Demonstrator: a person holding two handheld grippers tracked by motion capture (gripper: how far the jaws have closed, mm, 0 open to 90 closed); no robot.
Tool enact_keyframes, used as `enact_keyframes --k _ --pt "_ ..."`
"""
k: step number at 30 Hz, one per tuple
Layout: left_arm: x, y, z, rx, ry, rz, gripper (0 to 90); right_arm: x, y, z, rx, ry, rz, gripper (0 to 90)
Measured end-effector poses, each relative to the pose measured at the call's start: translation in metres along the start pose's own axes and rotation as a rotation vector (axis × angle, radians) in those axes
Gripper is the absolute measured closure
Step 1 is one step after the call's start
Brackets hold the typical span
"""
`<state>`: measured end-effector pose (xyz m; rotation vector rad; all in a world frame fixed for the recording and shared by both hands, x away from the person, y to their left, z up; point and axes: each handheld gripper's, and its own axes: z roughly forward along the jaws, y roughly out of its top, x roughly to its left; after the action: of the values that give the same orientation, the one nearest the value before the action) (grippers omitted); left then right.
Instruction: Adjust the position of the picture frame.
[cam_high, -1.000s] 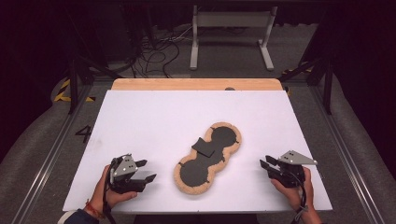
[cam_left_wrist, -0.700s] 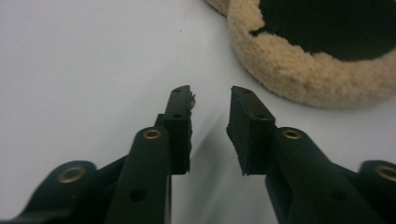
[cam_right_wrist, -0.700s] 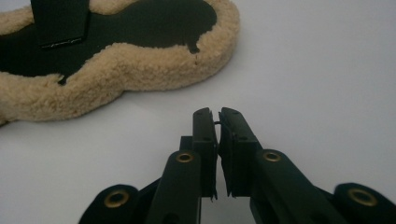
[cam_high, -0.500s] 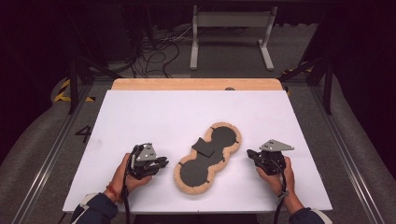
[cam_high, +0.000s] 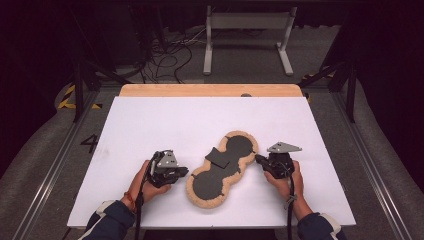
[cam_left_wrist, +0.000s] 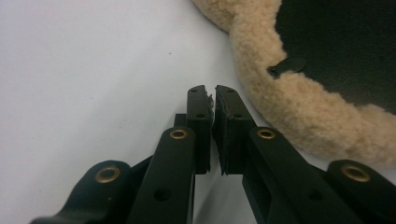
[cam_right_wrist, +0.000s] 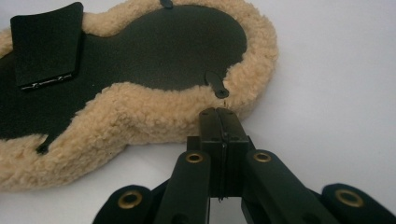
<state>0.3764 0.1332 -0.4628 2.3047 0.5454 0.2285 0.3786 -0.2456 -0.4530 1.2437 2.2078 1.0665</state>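
A peanut-shaped pad (cam_high: 220, 170) with a tan fleece rim and black inner face lies on the white table (cam_high: 165, 120). A loose black flap (cam_high: 217, 157) rests at its waist. My left gripper (cam_high: 184, 172) sits just left of the pad's near lobe, its jaws shut and empty. In the left gripper view the left gripper (cam_left_wrist: 212, 95) points past the fleece rim (cam_left_wrist: 289, 102) and a small black tab (cam_left_wrist: 287, 65). My right gripper (cam_high: 258, 159) is shut. In the right gripper view the right gripper (cam_right_wrist: 218, 112) touches the fleece edge (cam_right_wrist: 140, 112) just below another tab (cam_right_wrist: 217, 84).
A wooden board (cam_high: 210, 90) borders the table's far edge. Beyond it stand a metal frame (cam_high: 247, 35) and loose cables (cam_high: 165, 50) on the floor. A figure 4 (cam_high: 90, 143) is marked left of the table.
Both hands have moved inward from the table's front corners. Each gripper now sits right beside the pad, the left at its near lobe and the right at its far lobe.
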Motion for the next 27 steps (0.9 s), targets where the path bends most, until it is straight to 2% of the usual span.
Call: enact_keyframes --k 2,4,5,11,19,22,26,27 --pt "-0.002 0.001 0.000 0.004 -0.011 0.015 84.0 -0.001 0.001 0.000 -0.004 0.006 0.020 90.0" --pt "-0.006 0.003 0.002 0.010 -0.021 0.023 84.8 -0.001 0.002 0.000 -0.002 0.002 0.019 90.0" --pt "-0.008 0.004 0.002 0.013 -0.013 0.026 86.3 0.000 0.002 0.000 -0.001 -0.001 0.015 90.0" --pt "-0.007 0.003 0.001 0.012 -0.027 0.018 86.4 -0.001 0.004 0.001 -0.012 0.000 0.027 90.0" --pt "-0.008 0.002 0.001 0.008 -0.040 0.005 88.0 0.001 0.001 0.000 0.019 0.000 0.030 90.0" --pt "-0.009 0.002 0.001 0.009 -0.040 0.010 88.1 0.001 -0.004 -0.005 0.022 0.019 0.040 90.0" --pt "-0.007 0.002 0.001 0.011 -0.045 0.023 88.1 -0.001 -0.006 -0.007 0.024 0.015 0.056 90.0" --pt "-0.007 0.002 0.001 0.010 -0.047 0.015 88.1 -0.001 -0.006 -0.006 0.029 0.015 0.054 90.0"
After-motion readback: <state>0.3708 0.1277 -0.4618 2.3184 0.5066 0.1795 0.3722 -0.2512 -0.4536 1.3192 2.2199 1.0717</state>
